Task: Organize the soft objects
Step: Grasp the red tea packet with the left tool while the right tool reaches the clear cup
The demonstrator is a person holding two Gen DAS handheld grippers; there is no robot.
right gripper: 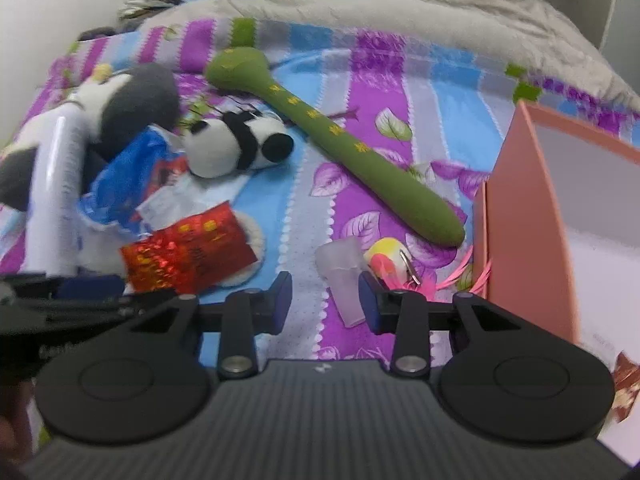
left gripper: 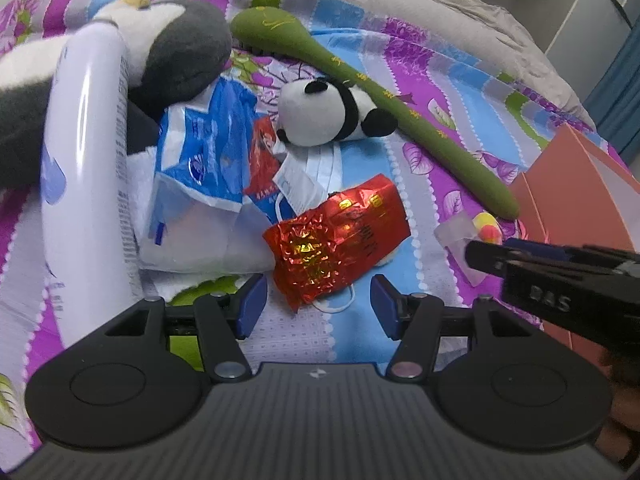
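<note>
Our left gripper (left gripper: 316, 306) hovers with its jaws spread wide and holding nothing, the lower end of the red foil packet (left gripper: 334, 246) lying on the bed between and just ahead of the blue pads (left gripper: 250, 304). Our right gripper (right gripper: 324, 302) also has its jaws wide apart and empty, with a small translucent cup (right gripper: 344, 278) lying on its side between the pads, closer to the right one. Just beyond that cup we see a yellow and pink ball (right gripper: 386, 254) with pink feathers, close to the open salmon-coloured box (right gripper: 524, 216) at the right. From the left wrist view, a white face mask (left gripper: 316, 172) lies under and behind the foil packet, and a crumpled blue and white plastic bag (left gripper: 204, 152) sits to its left, beside a tall white bottle (left gripper: 84, 168) lying along the bed. Further out, the small panda plush (left gripper: 332, 114) rests on its side, touching the long green stuffed spoon-shaped toy (left gripper: 376, 92) that runs diagonally toward the box. A larger grey and white plush (left gripper: 176, 48) lies behind the bottle. Everything rests on the striped purple, blue and white bedsheet (left gripper: 400, 184), with a grey blanket (right gripper: 360, 12) bunched at the far edge.
</note>
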